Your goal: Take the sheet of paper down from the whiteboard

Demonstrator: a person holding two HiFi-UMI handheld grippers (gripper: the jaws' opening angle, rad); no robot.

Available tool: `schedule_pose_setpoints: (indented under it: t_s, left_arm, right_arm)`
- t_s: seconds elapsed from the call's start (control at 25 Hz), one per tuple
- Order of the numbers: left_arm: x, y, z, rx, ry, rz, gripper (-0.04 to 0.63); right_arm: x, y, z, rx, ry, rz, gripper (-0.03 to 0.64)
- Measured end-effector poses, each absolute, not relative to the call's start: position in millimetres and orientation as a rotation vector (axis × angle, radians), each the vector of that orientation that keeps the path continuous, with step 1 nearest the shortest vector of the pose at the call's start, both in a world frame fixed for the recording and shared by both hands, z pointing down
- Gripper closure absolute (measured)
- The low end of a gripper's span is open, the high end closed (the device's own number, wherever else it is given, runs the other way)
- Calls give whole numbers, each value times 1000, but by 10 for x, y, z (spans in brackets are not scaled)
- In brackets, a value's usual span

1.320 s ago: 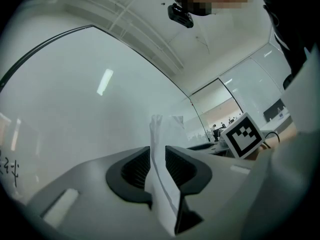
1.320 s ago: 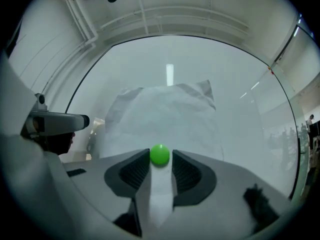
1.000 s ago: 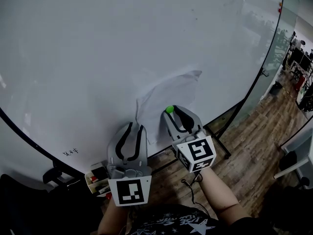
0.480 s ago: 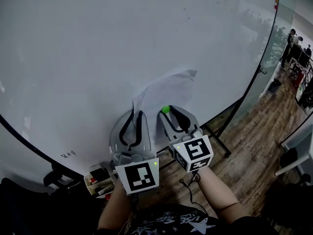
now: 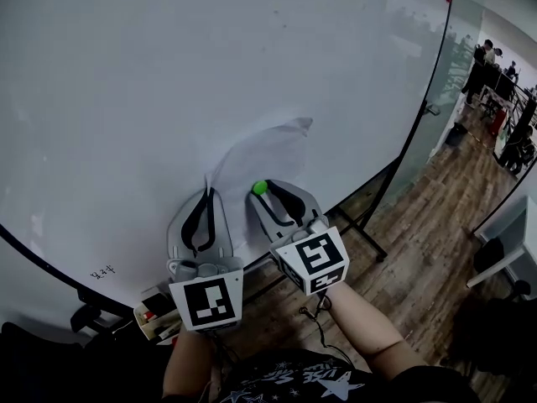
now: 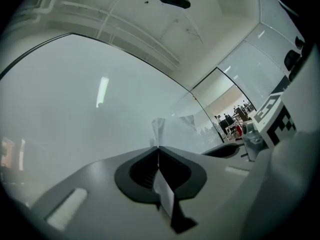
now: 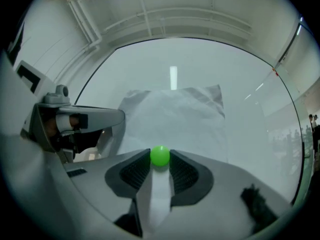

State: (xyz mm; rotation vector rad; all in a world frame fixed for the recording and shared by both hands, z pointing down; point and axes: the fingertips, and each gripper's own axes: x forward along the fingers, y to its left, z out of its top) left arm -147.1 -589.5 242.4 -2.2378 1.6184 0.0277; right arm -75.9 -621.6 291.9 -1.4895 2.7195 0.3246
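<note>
The whiteboard (image 5: 168, 74) is carrying the paper (image 5: 260, 154) low down, near its bottom rim. The left hand-held gripper (image 5: 205, 196) is pinching the paper's left edge, and the right hand-held gripper (image 5: 261, 191) is clamping the green magnet (image 7: 160, 155) pinning it. Tugging while that magnet is gripping the board is probably risking a tear.

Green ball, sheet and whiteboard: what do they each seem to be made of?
The green ball is smooth, evenly coloured and slightly glossy, so likely plastic. The sheet looks like thin matte white paper, with creases and a curled corner. The whiteboard has a hard, glossy white surface that mirrors a ceiling light.
</note>
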Motion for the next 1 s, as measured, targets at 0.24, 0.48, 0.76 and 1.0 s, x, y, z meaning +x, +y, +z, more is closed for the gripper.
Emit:
schedule_pose_setpoints:
  t_s: [0.24, 0.48, 0.76, 1.0]
  left_arm:
    - [-1443, -5862, 2429, -2276, 1624, 64, 586]
    - [-1340, -5598, 2502, -2311, 1625, 49, 586]
    - [-1283, -5175, 2571, -2303, 1633, 50, 586]
    - [-1204, -4793, 2737, -2335, 1680, 3, 586]
  right_arm:
    - [-675, -6020, 2966, -1494, 2734, 332, 485]
    - [-467, -5776, 2989, -1509, 2726, 304, 485]
    - [-244, -5357, 3005, -1501, 2745, 285, 485]
    - [-48, -4955, 3031, -1496, 2758, 264, 485]
